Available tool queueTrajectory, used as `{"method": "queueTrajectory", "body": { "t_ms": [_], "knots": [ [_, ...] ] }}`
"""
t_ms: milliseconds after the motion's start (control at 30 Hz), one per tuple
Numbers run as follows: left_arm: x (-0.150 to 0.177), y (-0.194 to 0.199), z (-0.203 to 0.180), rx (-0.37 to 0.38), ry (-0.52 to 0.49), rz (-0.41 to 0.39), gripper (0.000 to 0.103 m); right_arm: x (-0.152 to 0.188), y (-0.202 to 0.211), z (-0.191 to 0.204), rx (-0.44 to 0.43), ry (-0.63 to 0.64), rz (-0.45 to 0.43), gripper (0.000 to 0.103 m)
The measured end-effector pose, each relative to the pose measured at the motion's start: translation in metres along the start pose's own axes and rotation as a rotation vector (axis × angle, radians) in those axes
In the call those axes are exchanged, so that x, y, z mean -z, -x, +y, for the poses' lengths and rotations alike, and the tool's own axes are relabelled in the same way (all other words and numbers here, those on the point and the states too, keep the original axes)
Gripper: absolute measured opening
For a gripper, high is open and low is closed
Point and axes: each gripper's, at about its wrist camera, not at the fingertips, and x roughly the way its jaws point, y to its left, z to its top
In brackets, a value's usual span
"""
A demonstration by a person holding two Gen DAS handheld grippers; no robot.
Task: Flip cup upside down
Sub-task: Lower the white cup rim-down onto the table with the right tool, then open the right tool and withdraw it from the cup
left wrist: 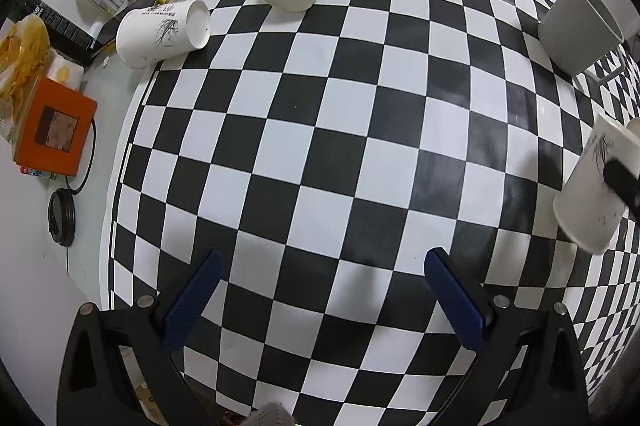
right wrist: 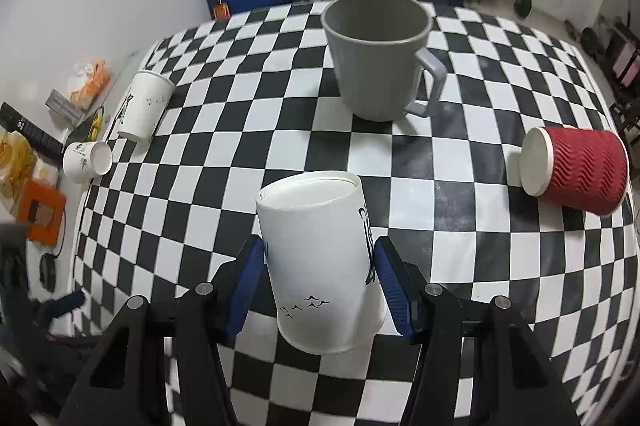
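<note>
Blue-padded right gripper [right wrist: 320, 276] clamps paper cup [right wrist: 320, 258] (inverted).

Your right gripper [right wrist: 320, 266] clamps a white cup [right wrist: 320, 262] base-up above the checkered table [right wrist: 460, 246], grey mug [right wrist: 378, 53] beyond.

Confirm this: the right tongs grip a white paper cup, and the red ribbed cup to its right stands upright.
Not quite. The right tongs do grip the white paper cup, but the red ribbed cup lies on its side on the checkered table, as the right wrist view shows.
</note>
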Motion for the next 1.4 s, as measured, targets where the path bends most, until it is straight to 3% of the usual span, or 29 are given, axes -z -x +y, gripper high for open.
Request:
{"method": "queueTrajectory", "body": {
  "t_ms": [67,233,300,567,767,1100,1400],
  "knots": [
    [0.001,0.002,-0.003,0.009,-0.009,-0.005,0.103,0.012,0.005,0.002,-0.001,0.011,-0.037,0.060],
    [0.010,0.014,-0.013,0.037,-0.043,-0.044,0.103,0.032,0.008,0.001,0.044,0.016,-0.005,0.062],
    [0.014,0.020,-0.018,0.042,-0.060,-0.061,0.103,0.040,0.010,-0.002,0.060,0.014,0.005,0.074],
    [0.032,0.061,-0.037,0.061,-0.131,-0.151,0.103,0.068,0.042,-0.020,0.169,-0.030,0.018,0.102],
    [0.040,0.116,-0.039,0.106,-0.156,-0.236,0.103,0.073,0.099,-0.025,0.276,-0.046,-0.014,0.103],
    [0.053,0.234,-0.024,0.198,-0.177,-0.371,0.103,0.060,0.233,-0.011,0.352,-0.104,-0.109,0.103],
    [0.074,0.301,-0.009,0.194,-0.175,-0.415,0.103,0.056,0.329,0.012,0.386,-0.112,-0.138,0.103]
  ]
}}
